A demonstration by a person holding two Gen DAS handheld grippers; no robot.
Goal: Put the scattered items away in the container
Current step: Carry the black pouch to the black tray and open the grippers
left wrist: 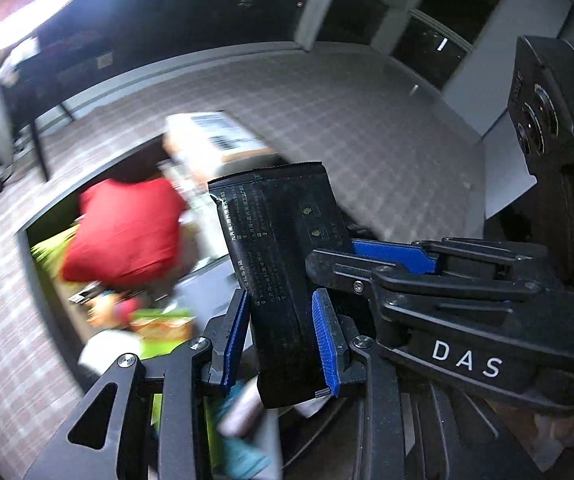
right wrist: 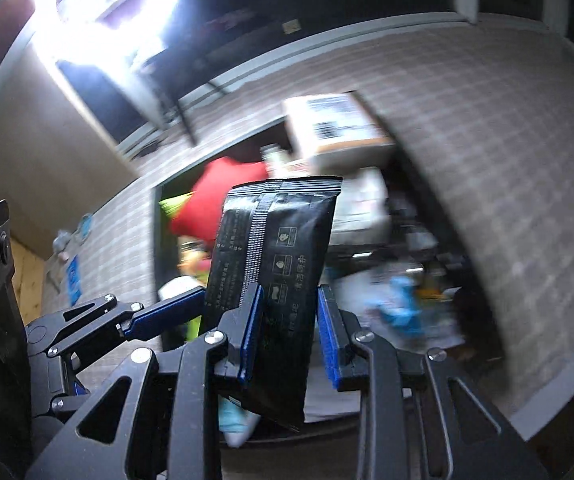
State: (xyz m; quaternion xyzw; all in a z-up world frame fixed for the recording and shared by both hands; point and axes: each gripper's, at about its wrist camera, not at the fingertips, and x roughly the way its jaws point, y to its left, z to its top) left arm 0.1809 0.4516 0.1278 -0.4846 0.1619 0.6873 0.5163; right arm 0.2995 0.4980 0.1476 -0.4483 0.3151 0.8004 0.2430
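Observation:
A black foil packet [left wrist: 279,220] with small printed text stands between the blue pads of my left gripper [left wrist: 281,300], which is shut on its lower half. My right gripper [right wrist: 291,296] is shut on a like black packet [right wrist: 279,232] with a centre seam. Each gripper shows in the other's view, the right gripper [left wrist: 391,256] and the left gripper [right wrist: 167,312], with its fingers reaching the packet's edge. I cannot tell whether this is one shared packet or two. Beyond lies the container [left wrist: 53,304], dark inside and grey-rimmed, and both views are blurred by motion.
Inside the container [right wrist: 158,240] lie a red pouch [left wrist: 127,228], green packets [left wrist: 159,324] and several blurred items. A white labelled box [left wrist: 215,132] rests at its far end. A checked cloth [left wrist: 327,100] surrounds it. A bright lamp [left wrist: 19,0] glares at the upper left.

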